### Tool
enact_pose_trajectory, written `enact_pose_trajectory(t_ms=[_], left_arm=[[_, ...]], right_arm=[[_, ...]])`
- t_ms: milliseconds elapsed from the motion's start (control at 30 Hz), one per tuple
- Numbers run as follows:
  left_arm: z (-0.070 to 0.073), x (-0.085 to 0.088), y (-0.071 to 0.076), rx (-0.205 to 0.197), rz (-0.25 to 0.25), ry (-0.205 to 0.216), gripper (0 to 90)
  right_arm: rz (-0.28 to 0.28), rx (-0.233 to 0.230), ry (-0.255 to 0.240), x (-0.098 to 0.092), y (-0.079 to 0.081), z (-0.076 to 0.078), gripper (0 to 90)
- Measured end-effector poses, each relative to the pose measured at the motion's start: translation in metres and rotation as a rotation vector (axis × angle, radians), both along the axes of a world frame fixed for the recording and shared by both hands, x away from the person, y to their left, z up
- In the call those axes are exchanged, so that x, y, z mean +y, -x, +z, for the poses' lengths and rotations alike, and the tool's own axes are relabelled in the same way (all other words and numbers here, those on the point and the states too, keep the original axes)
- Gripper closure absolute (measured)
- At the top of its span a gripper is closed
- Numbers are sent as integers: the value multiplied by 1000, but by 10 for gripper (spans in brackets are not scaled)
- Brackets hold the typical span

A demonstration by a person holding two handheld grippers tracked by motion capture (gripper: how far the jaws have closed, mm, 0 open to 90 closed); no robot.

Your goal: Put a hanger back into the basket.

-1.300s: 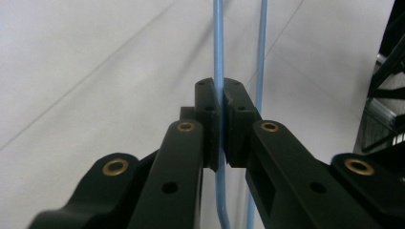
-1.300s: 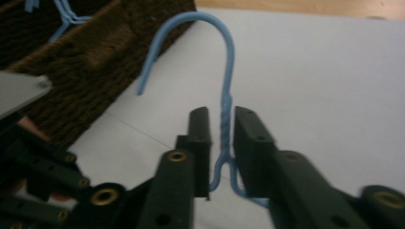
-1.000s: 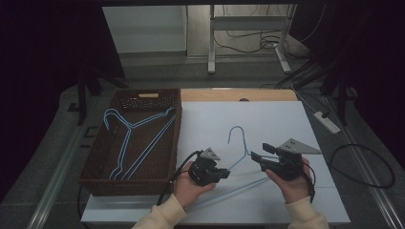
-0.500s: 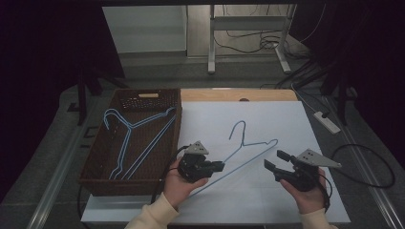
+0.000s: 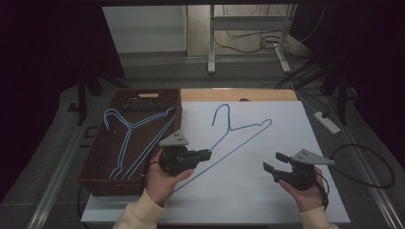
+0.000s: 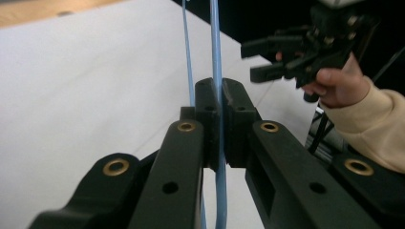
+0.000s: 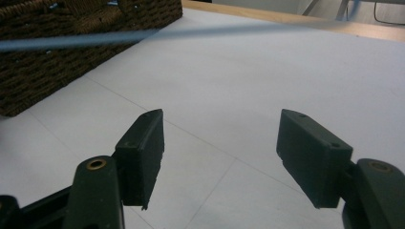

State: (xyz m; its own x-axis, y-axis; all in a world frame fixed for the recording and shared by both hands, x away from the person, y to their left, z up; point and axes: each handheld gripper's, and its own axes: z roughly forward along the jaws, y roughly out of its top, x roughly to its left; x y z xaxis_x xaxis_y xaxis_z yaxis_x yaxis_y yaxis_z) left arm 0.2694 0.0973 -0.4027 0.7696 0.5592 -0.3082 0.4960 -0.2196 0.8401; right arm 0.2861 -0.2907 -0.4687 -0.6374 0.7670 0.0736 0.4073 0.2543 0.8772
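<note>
Left claw [image 5: 206, 153] clamping blue hanger [image 5: 239, 131], seemingly lifted, right claw [image 5: 273, 162] wide, just opening, empty

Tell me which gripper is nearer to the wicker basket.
Left. The left gripper, shut on the blue hanger, sits just beside the wicker basket; the right gripper, jaws just opening and empty, is across the white mat.

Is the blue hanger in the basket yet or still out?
Out. The blue hanger is over the white table, pinched in the shut left claw. The basket beside it already holds other hangers.
</note>
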Motion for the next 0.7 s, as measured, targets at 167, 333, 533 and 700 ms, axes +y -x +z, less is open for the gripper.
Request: enact_pose_trajectory(t_ms=[167, 333, 533, 700], left_arm=[[14, 24, 2, -26, 34, 37, 864], [25, 45, 4, -48, 68, 67, 864], [36, 68, 6, -70, 113, 88, 864], [42, 89, 8, -89, 152, 93, 864]], right_arm=[[-4, 13, 8, -2, -2, -3, 341], [-11, 19, 24, -4, -4, -5, 341], [-12, 25, 34, -4, -5, -7, 339], [-15, 30, 52, -3, -6, -8, 339]])
